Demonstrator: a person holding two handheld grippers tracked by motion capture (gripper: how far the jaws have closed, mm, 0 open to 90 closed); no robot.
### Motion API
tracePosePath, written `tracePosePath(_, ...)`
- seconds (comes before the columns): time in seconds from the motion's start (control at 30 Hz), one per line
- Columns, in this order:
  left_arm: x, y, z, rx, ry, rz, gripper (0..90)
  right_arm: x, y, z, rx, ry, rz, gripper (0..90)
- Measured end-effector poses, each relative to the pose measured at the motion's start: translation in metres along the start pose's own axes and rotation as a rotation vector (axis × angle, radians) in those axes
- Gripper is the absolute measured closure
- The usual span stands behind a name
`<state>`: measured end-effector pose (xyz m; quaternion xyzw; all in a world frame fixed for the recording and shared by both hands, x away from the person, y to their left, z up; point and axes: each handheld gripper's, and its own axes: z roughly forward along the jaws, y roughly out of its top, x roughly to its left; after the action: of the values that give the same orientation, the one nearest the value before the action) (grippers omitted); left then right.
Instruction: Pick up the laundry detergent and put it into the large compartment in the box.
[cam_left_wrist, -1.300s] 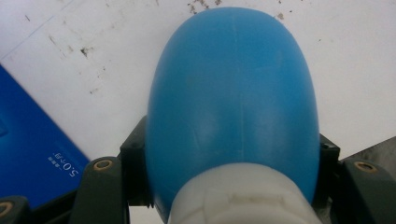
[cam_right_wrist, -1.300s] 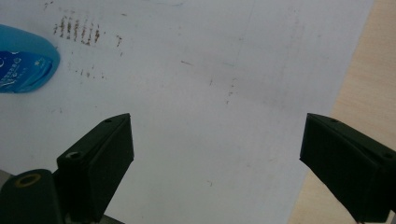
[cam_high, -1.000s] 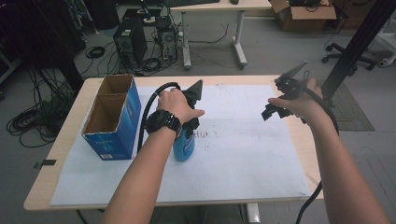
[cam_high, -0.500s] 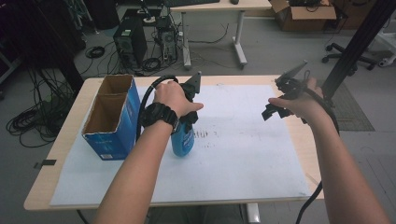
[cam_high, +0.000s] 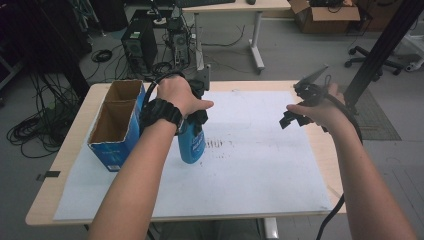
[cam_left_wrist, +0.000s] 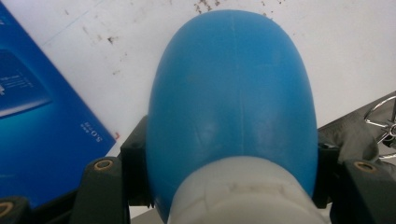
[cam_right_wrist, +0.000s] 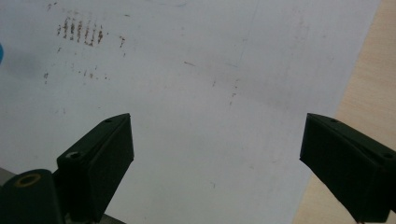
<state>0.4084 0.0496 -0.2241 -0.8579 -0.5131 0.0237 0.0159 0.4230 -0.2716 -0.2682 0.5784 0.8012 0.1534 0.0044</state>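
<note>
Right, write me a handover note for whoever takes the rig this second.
Left hand-held gripper: shut on the blue plastic bottle just below its white cap, holding it upright beside the open blue cardboard box. From the high view I cannot tell whether the bottle's base touches the white paper sheet or hangs just above it.
Right hand-held gripper: open, holding nothing, hovering over the sheet's right side near the wooden table edge.
Done: bottle gripped.
Left: probably placing the bottle, perhaps in the box; the right hand-held gripper is free to help.
</note>
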Motion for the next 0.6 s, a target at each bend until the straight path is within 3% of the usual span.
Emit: tracePosePath(0.6,0.006,-0.002,-0.048,-0.029,0.000,-0.008,37.7,0.003,0.005,0.000,0.003,0.000,-0.007,9.7)
